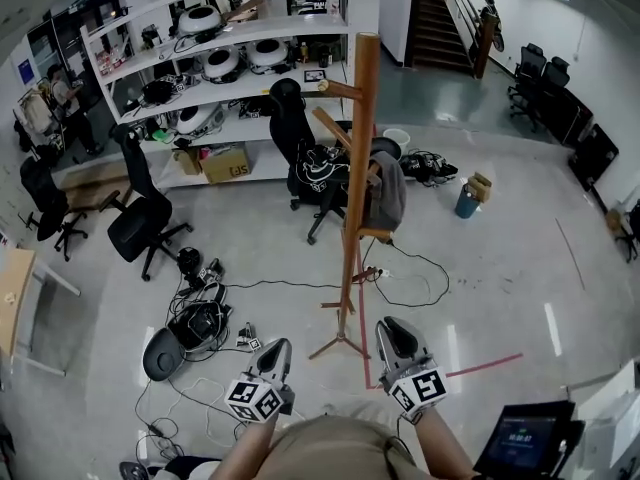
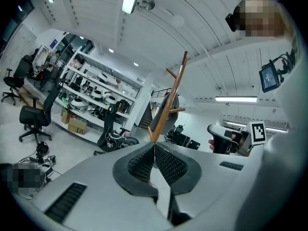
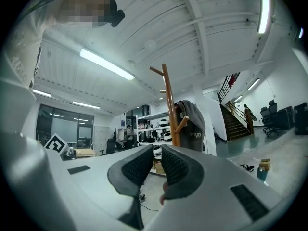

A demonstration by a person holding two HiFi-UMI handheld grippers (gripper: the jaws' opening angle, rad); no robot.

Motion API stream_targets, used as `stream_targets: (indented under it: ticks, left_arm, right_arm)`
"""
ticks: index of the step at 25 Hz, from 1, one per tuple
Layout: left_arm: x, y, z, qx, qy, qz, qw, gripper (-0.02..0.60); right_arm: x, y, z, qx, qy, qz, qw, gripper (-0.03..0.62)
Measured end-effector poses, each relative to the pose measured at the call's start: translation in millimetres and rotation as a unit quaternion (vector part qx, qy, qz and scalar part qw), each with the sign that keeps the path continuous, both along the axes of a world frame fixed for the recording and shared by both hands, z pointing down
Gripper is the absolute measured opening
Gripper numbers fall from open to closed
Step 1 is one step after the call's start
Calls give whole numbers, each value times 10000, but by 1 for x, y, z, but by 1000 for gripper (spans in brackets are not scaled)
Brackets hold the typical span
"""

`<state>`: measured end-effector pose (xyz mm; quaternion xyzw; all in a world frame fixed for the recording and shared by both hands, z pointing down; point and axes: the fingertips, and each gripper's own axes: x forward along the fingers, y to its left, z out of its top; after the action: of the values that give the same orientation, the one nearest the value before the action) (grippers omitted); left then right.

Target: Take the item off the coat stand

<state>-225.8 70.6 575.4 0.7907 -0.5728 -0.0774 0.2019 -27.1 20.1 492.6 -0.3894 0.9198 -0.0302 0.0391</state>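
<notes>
A tall wooden coat stand [image 1: 358, 168] rises from the floor in front of me, with several pegs. A grey garment [image 1: 388, 194] hangs on a peg on its right side. The right gripper view shows the coat stand [image 3: 168, 105] and the garment [image 3: 193, 124] straight ahead, some way off. In the left gripper view the coat stand [image 2: 169, 100] leans right, the garment [image 2: 167, 110] behind it. My left gripper [image 1: 274, 352] and right gripper [image 1: 392, 329] are held low near my body, short of the stand's base. Both are shut with nothing between the jaws.
Black office chairs [image 1: 140, 218] stand left of the stand and another [image 1: 305, 163] behind it. Cables and gear [image 1: 200, 318] litter the floor at left. White shelves [image 1: 230, 58] line the back wall. A blue bin [image 1: 466, 200] and red floor tape [image 1: 480, 366] lie at right.
</notes>
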Motion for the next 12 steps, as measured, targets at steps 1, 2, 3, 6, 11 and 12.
stream_targets:
  ticks: [1,2,3,6,11,12]
  left_arm:
    - [0,0,1,-6,13,22,10000,18]
    - [0,1,1,-8,29,41,10000,18]
    - [1,2,0,2,39,53,10000,18]
    - [-2,1,-3,39,30,54,10000,18]
    - [-1,1,0,-12,42,44,10000,18]
    - [-1,0,-1,0,34,42,10000,18]
  right_arm:
    - [0,2,2,-26,-6,24,10000,40]
    - [1,3,4,-53,-4,43,10000,40]
    - [2,4,6,-72,6,59,10000,39]
    - [4,2,5,-57,34,104,9999,39]
    - [9,0,5,-78,24,134,9999,40]
    - [8,-2,3,-55,19,125,9999,40]
